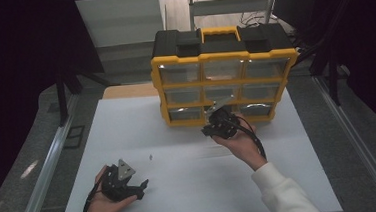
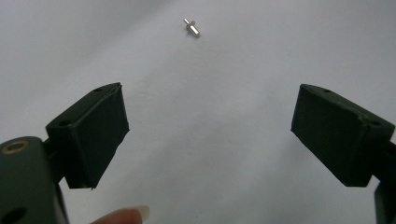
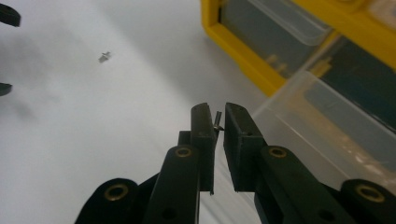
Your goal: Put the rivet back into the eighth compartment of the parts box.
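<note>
Nearest me, my left gripper point(image 1: 140, 185) rests low on the white surface point(image 1: 181, 186) in my left hand point(image 1: 105, 207), its fingers point(image 2: 93, 133) spread wide with nothing between them. Ahead of it a small metal pin point(image 2: 191, 28) lies alone on the surface, well apart from both tools; in the right gripper view the same pin point(image 3: 104, 57) shows off to the left.

Farther out, my right gripper point(image 3: 218, 122) is raised above the surface just before the organiser point(image 1: 224, 76), a yellow and black case of clear drawers. Its fingers point(image 3: 203, 135) are nearly together, clamped on a second pin point(image 3: 217, 120) whose tip stands out at the gap. Beside them, a clear drawer point(image 3: 327, 135) of the bottom row is pulled out.

I judge the step in hand to be carrying this held pin to that open drawer. To do it well I would keep the clamp firm, since so little metal is caught and the pin could twist free. I would bring the tips over the drawer's rim and well inside before easing them apart, low enough that the pin does not bounce out. The loose pin would come after.
</note>
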`<state>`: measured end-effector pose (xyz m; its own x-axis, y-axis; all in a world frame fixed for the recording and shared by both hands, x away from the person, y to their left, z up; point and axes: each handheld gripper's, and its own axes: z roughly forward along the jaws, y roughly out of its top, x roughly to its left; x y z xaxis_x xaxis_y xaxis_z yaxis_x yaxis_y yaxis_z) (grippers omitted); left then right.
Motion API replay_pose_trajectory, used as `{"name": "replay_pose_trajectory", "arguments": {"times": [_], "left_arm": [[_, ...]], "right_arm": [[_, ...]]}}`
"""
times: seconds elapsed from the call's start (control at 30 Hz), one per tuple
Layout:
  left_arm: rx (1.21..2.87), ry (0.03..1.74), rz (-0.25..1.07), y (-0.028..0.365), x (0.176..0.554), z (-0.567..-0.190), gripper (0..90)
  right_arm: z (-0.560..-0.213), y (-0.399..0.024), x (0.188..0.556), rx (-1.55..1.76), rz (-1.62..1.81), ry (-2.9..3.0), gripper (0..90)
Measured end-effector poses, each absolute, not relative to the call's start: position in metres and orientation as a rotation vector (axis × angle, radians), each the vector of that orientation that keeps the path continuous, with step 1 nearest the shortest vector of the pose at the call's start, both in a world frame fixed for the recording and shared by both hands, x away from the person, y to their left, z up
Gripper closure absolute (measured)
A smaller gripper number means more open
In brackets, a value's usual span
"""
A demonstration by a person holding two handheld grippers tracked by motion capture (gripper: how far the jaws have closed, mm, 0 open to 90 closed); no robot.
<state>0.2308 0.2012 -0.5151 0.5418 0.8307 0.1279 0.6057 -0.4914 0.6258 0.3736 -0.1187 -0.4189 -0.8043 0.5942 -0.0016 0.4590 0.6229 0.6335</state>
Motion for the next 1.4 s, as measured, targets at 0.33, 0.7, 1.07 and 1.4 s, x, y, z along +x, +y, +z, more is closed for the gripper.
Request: {"name": "replay_pose_trajectory", "arguments": {"times": [0.33,0.7,1.07,1.4], "left_arm": [[2.262,1.157,0.575,0.201,0.231,-0.515,11.3],[2.264,1.157,0.572,0.201,0.231,-0.516,11.4],[2.267,1.156,0.569,0.201,0.231,-0.516,11.4],[2.27,1.155,0.566,0.2,0.231,-0.516,11.4]], "right_arm": [[-0.407,-0.133,0.375,0.897,0.966,2.595,81.9],[-0.4,-0.155,0.379,0.944,0.952,2.556,81.9],[-0.402,-0.173,0.387,1.015,0.929,2.529,81.9],[-0.403,-0.176,0.39,1.024,0.913,2.524,81.9]]}}
